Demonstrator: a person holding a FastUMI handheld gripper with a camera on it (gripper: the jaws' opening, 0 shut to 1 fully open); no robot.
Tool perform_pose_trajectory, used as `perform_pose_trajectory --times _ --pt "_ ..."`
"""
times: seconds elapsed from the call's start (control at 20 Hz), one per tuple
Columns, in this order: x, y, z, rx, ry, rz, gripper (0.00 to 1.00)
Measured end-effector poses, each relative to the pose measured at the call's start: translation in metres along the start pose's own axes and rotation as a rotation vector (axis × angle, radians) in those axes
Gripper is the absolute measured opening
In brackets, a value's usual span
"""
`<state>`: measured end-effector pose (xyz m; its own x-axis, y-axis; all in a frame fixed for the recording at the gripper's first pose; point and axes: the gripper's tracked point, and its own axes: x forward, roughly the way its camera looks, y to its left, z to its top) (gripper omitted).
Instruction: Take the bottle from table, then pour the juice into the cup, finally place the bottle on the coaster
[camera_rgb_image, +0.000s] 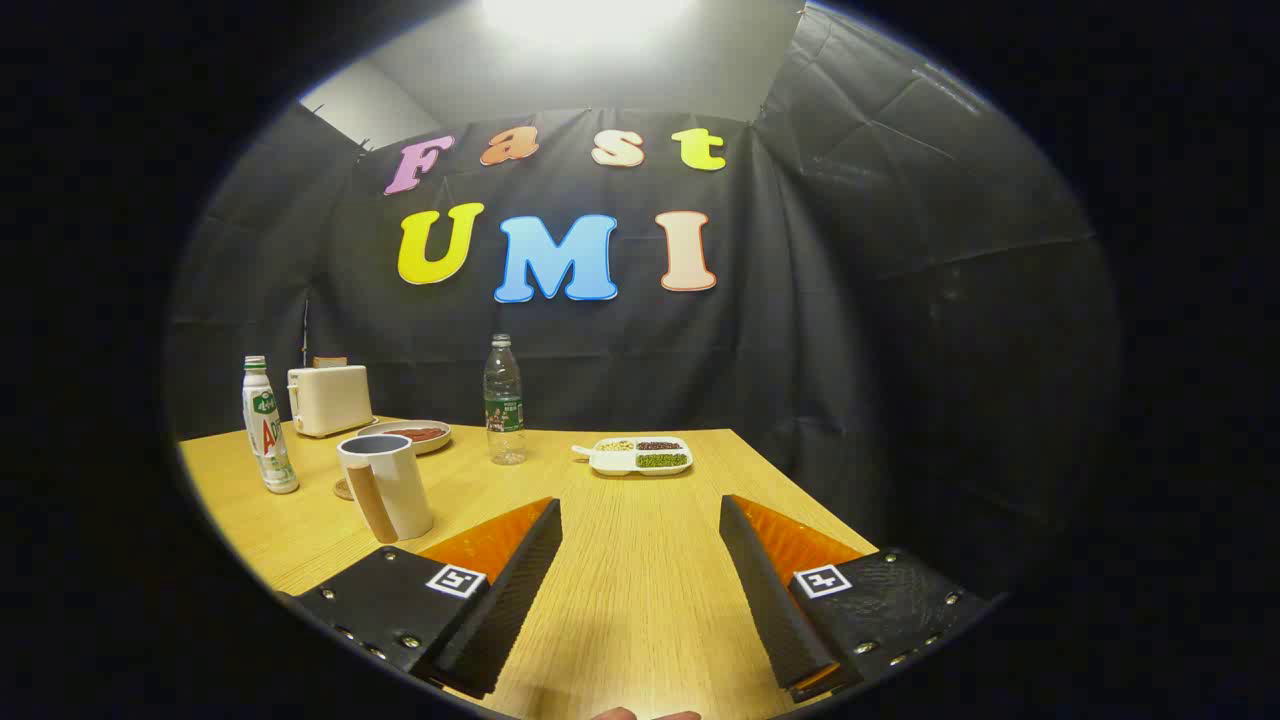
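Observation:
A white bottle (268, 432) with a green-and-red label and a green cap stands upright at the table's far left. A clear plastic bottle (505, 402) with a green label stands further back, near the middle. A white cup (386, 487) with a wooden handle stands just ahead of my left finger. A small round coaster (343, 490) peeks out from behind the cup on its left. My gripper (640, 505) is open above the wooden table (640, 580), with nothing between its fingers. Both bottles lie well beyond the fingers.
A cream toaster (328, 399) stands at the back left. Beside it is a shallow plate (418, 435) holding something red. A white divided tray (641, 456) of beans lies beyond the fingers, right of the clear bottle. The table's right edge runs close to my right finger.

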<state>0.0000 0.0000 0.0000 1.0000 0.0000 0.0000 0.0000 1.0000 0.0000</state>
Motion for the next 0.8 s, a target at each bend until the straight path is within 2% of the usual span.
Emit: perform_pose_trajectory --times 0.25,0.4,0.6,0.8 --pt "0.057 -0.001 0.007 -0.003 0.027 -0.011 0.96" --pt "0.074 0.002 0.021 0.009 0.006 -0.026 0.96" --pt "0.074 0.016 0.059 0.015 -0.048 -0.082 0.97" --pt "0.047 0.063 0.078 0.061 -0.086 -0.125 0.97"
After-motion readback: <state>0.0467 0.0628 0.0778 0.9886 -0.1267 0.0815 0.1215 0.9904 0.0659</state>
